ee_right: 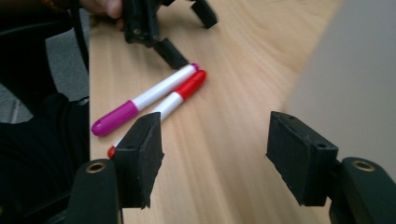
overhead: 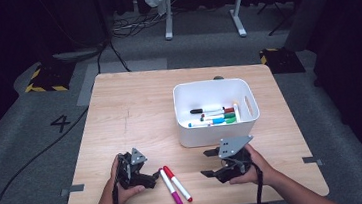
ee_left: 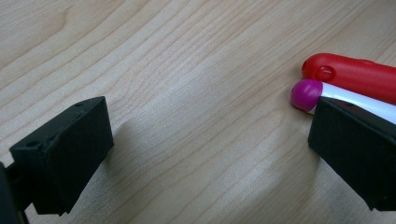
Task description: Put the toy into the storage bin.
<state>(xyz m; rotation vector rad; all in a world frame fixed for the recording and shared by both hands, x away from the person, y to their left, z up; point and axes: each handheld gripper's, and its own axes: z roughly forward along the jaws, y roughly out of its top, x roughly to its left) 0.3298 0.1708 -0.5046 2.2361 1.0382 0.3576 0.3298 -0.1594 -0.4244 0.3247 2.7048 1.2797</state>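
The left gripper (overhead: 152,177) sits low on the desk (overhead: 134,106) with its jaws spread wide and nothing between them. In the left gripper view, bare wood lies in the gap, and the magenta-capped marker (ee_left: 308,94) passes just behind the jaw on that view's right, with the red-capped marker (ee_left: 355,77) touching it on its far side. To take the magenta one cleanly, this gripper should slide sideways toward that jaw's side until the barrel lies midway in the gap, then close across the barrel, not on the rounded end.

Between the 2 grippers, the 2 markers lie side by side and touching, so a squeeze on one is likely to nudge the other; a grip on the white barrel away from their contact would be safer.

The right gripper (overhead: 209,163) hovers with its jaws well apart and empty, pointed toward the markers. In the right gripper view they lie ahead, beyond its left-hand jaw. Just behind this gripper stands the white bin (overhead: 220,139), already holding several markers (overhead: 215,115), the likely drop place.
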